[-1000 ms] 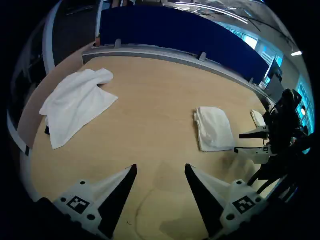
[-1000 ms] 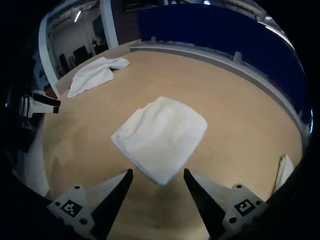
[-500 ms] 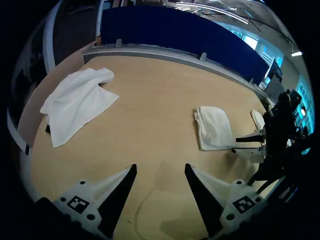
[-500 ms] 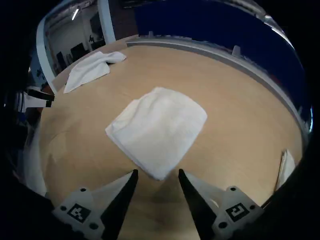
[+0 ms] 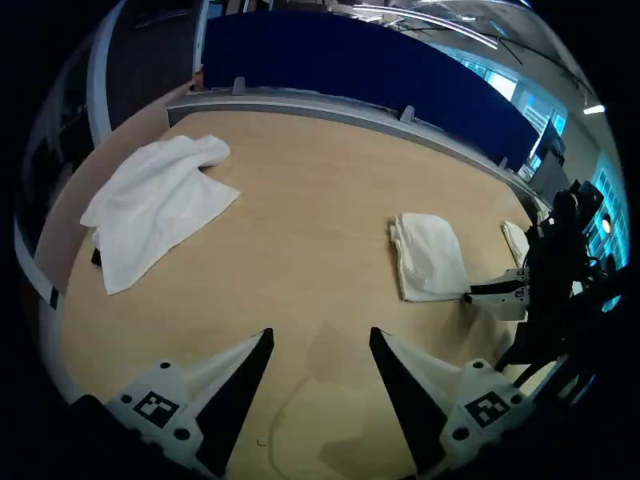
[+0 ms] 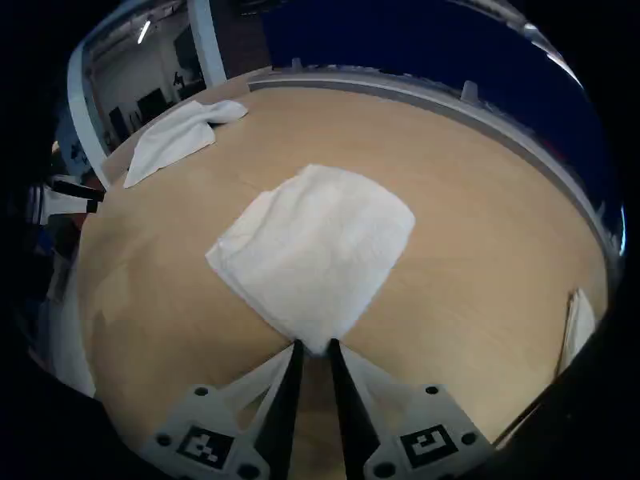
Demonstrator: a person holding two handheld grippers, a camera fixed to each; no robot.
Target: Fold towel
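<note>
Folded towel (image 6: 316, 244) lies flat mid-tabletop (image 6: 480, 240), a white rectangle w/ one corner pointing near. Right hand-held gripper (image 6: 314, 346) sits at that near corner, fingers nearly pressed together & pinching the corner tip btwn them. In the left gripper view it shows at the towel's near-right corner, low over the wood. Left hand-held gripper (image 5: 320, 330) is spread wide w/ nothing btwn its fingers, over bare tabletop well apart from the folded towel, to its left. Loose towel (image 5: 152, 204), unfolded & rumpled, lies far left by the tabletop edge, well apart from the folded one. Another folded white cloth (image 5: 516, 238) sits at the right edge. Blue divider (image 5: 360, 64) runs along the far side.
</note>
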